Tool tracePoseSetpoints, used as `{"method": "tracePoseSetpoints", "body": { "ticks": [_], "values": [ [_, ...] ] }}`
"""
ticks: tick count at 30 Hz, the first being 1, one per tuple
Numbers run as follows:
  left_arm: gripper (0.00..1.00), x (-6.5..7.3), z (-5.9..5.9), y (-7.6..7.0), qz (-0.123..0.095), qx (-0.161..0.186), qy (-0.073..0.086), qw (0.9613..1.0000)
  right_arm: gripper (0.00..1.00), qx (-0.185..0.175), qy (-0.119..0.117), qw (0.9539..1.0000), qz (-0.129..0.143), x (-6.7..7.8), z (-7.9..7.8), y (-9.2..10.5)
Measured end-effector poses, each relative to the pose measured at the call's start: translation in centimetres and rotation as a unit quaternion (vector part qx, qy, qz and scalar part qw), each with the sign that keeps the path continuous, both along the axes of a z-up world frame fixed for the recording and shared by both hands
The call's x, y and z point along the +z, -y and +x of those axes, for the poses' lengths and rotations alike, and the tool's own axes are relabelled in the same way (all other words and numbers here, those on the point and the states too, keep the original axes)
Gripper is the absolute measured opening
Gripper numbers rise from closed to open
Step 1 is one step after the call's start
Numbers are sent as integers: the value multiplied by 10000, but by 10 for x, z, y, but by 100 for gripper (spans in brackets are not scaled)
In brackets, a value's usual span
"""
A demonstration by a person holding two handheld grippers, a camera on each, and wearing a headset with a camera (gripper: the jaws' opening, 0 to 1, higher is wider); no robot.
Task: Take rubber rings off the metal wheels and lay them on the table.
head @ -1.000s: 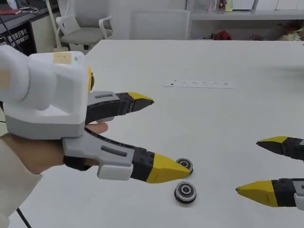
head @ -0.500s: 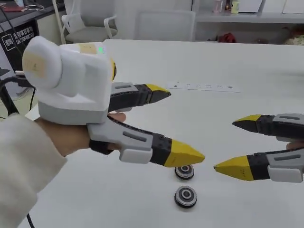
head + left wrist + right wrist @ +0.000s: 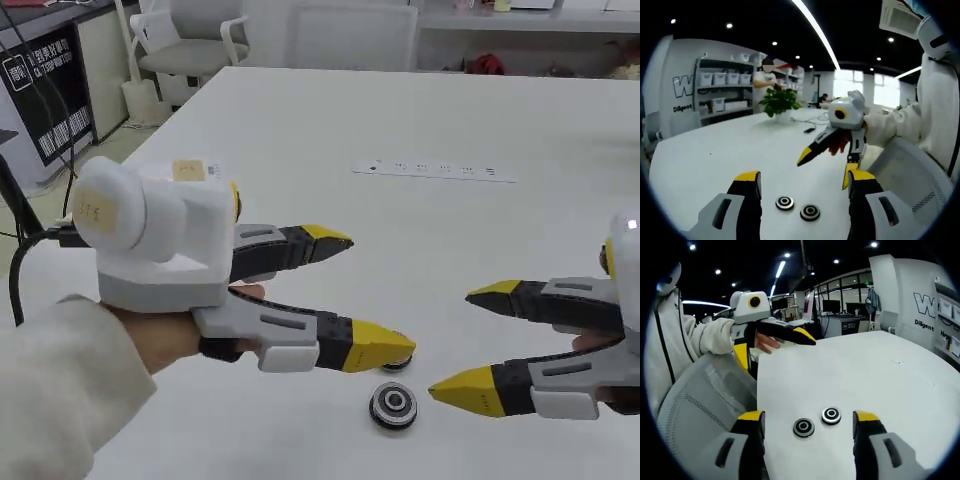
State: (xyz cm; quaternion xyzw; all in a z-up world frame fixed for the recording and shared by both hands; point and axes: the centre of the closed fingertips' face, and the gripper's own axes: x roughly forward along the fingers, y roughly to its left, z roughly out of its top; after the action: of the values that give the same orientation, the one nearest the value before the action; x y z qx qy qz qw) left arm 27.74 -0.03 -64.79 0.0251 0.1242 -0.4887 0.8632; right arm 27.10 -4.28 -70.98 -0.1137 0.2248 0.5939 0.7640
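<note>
Two small metal wheels with black rubber rings lie flat on the white table [image 3: 300, 130], side by side. The nearer wheel [image 3: 393, 404] is in full sight. The farther wheel [image 3: 399, 362] is partly hidden under my left gripper's lower finger. My left gripper [image 3: 375, 292] hovers open just left of them, and my right gripper [image 3: 451, 340] stands open just to their right. Both wheels [image 3: 785, 202] [image 3: 810, 212] sit between the left jaws' line of sight, and both wheels [image 3: 804, 427] [image 3: 831, 415] likewise ahead of the right jaws. Nothing is held.
A white power strip [image 3: 435, 171] lies farther back on the table. An office chair [image 3: 190, 40] stands beyond the far left corner. A black cable [image 3: 25, 260] hangs off the left edge. A mesh chair back [image 3: 700, 405] is near the table's front edge.
My right gripper has come in from the right edge toward the wheels. The left gripper stays over them, open, now lower in a view that has shifted.
</note>
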Motion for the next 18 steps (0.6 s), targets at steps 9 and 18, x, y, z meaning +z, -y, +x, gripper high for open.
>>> {"method": "tracePoseSetpoints", "body": {
  "ticks": [9,18],
  "values": [
    [65,-16,5,-4,60,71,-24,10000,64,134,-3,9999,-22,-21,-7,-8],
    [55,-42,-9,14,422,-356,-160,9983,57,48,-126,9998,165,-29,-7,-13]
  ]
}}
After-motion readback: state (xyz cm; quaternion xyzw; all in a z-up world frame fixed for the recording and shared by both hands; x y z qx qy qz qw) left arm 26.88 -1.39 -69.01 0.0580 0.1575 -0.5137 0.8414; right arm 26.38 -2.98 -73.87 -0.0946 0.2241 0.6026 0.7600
